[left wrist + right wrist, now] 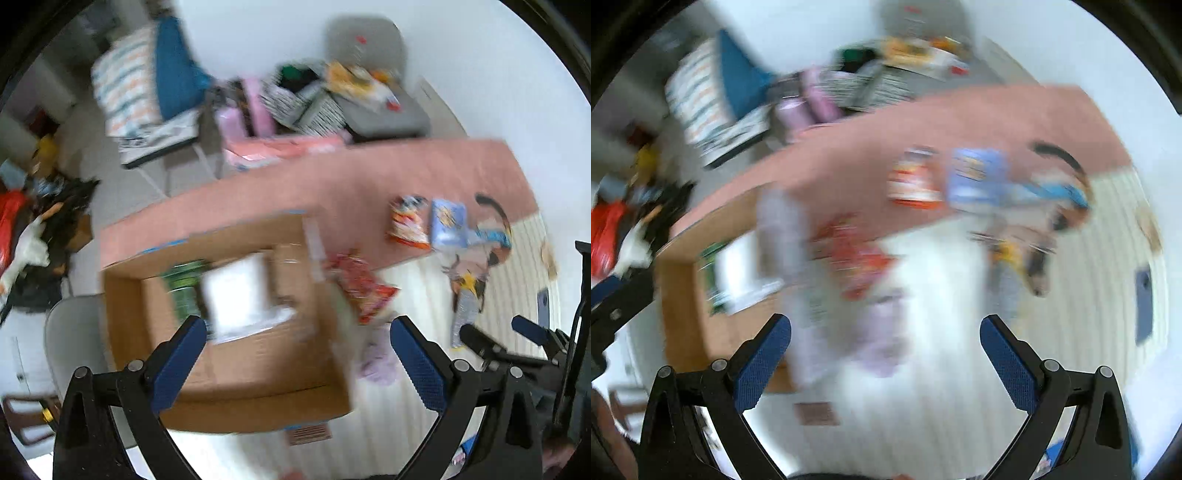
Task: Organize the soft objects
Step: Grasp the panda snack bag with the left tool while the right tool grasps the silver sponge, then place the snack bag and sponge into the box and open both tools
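Note:
An open cardboard box sits on the bed, holding a white packet and a green packet. My left gripper is open and empty above the box. A red snack bag lies just right of the box, with a pale purple soft item below it. An orange-white bag and a blue pack lie farther right. My right gripper is open and empty above the purple item and the red bag. The right wrist view is heavily blurred.
A pink blanket and a white striped cover cover the bed. A doll-like figure lies at the right. A grey chair with clutter, bags and a pillow stand beyond. The right gripper shows at the edge of the left wrist view.

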